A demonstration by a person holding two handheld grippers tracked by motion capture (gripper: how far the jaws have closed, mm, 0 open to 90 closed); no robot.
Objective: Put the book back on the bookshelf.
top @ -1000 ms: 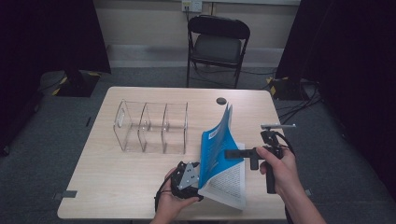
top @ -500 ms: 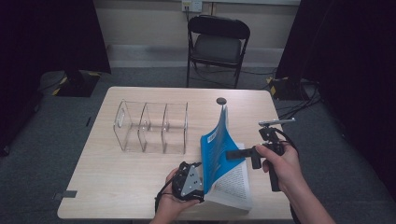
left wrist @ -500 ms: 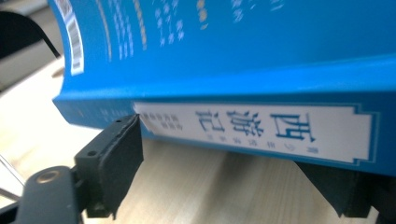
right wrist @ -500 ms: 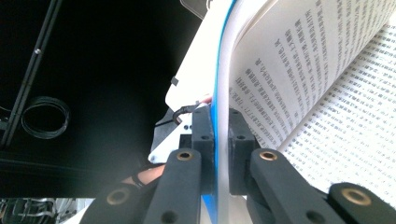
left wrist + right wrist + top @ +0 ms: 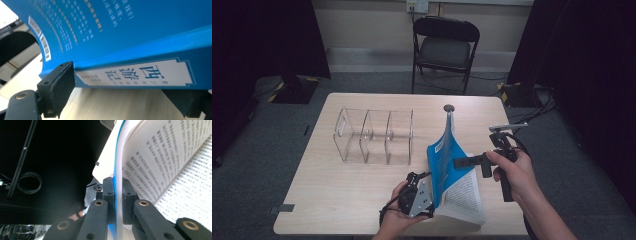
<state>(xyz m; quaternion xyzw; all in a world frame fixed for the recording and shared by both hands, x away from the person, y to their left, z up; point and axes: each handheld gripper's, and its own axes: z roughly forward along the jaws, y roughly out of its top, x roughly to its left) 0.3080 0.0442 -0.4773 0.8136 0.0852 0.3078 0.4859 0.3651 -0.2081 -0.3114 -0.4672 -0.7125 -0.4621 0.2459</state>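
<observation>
We see a blue book (image 5: 447,160) in the lower middle of the high view, on the desk (image 5: 337,195). It is open, with its blue cover lifted up and its white pages lying flat.

Our right gripper (image 5: 458,162) is at the right side of that view. It is closed tight on the blue cover and some pages, and in the right gripper view (image 5: 115,195) the cover sits pinched between both jaws.

Our left gripper (image 5: 432,197) is at the bottom middle, by the book's spine. In the left gripper view its jaws stand wide, one at each end of the spine (image 5: 140,75), and the left one touches the book.

A clear rack (image 5: 374,136) stands to the upper left, apart from the book.
</observation>
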